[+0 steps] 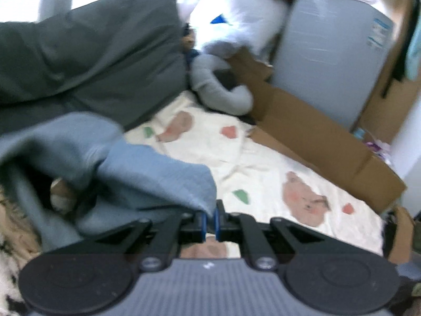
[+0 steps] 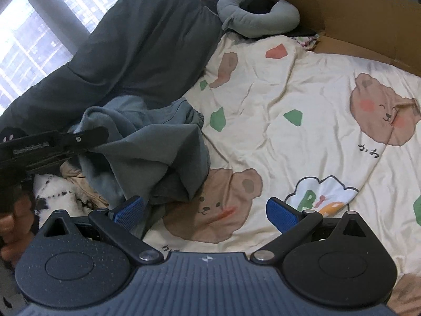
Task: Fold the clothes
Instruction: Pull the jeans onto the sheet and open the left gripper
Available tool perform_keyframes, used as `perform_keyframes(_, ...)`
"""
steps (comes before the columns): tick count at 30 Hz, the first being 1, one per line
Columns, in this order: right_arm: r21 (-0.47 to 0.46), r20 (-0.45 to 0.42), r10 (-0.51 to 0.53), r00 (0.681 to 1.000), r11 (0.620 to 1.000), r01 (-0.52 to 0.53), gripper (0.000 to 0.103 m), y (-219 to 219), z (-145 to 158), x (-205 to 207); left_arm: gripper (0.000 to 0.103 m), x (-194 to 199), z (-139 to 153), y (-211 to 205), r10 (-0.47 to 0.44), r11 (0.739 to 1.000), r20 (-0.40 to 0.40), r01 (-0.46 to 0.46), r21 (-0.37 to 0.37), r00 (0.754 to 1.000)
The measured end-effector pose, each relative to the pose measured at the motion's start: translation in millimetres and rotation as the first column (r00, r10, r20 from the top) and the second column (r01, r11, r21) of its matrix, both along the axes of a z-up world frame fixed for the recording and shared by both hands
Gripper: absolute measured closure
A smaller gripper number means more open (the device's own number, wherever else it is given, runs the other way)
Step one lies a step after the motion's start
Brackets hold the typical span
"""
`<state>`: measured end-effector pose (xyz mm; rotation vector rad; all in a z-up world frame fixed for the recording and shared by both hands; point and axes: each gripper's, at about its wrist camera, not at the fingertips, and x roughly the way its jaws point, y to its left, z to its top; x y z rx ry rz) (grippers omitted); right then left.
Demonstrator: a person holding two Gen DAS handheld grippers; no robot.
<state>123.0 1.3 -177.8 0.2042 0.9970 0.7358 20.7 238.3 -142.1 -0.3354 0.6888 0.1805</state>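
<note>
left gripper (image 1: pixel 209 217): pinched tight on a corner of the blue-grey garment (image 1: pixel 147 173) | right gripper (image 2: pixel 206 210): spread wide, holding nothing | garment: bunched on the bear-print sheet (image 2: pixel 302 84), beside the dark grey duvet (image 2: pixel 147 47)

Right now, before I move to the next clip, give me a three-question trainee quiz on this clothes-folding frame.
1. True or false: the left gripper is shut on the blue-grey garment.
2. Multiple choice: the right gripper is (A) clamped on the dark grey duvet, (B) open and holding nothing, above the bear-print sheet, (C) shut on the neck pillow.
3. Fill in: the grey U-shaped neck pillow lies at the far end of the bed, beside the ______ box.

Key: 1 true; 2 B; 3 cardboard.
</note>
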Motion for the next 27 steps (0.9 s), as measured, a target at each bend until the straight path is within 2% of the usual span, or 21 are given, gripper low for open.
perform_keyframes(11, -0.001, -0.049, -0.163, 0.985, 0.987, 0.163, 0.001, -40, -5, 3, 0.098, 30, -7, -48, -0.124, 0.988, 0.035, 0.126, -0.090, 0.992)
perform_keyframes(18, -0.012, -0.108, -0.294, 0.950, 0.956, 0.294, 0.001, -73, -21, 3, 0.098, 67, -22, -87, -0.162, 0.978, 0.033, 0.165, -0.130, 0.986)
perform_keyframes(20, -0.021, -0.114, -0.309, 0.944, 0.951, 0.309, 0.001, -77, -25, 4, 0.097, 74, -28, -95, -0.170, 0.977, 0.009, 0.170, -0.131, 0.985)
perform_keyframes(24, -0.034, -0.102, -0.318, 0.943, 0.948, 0.316, 0.001, -80, -29, 6, 0.093, 78, -47, -103, -0.191, 0.972, -0.089, 0.176, -0.155, 0.978)
perform_keyframes(27, -0.031, -0.100, -0.322, 0.941, 0.947, 0.321, 0.001, -83, -31, 7, 0.079, 70, -52, -100, -0.227, 0.963, -0.126, 0.203, -0.176, 0.966)
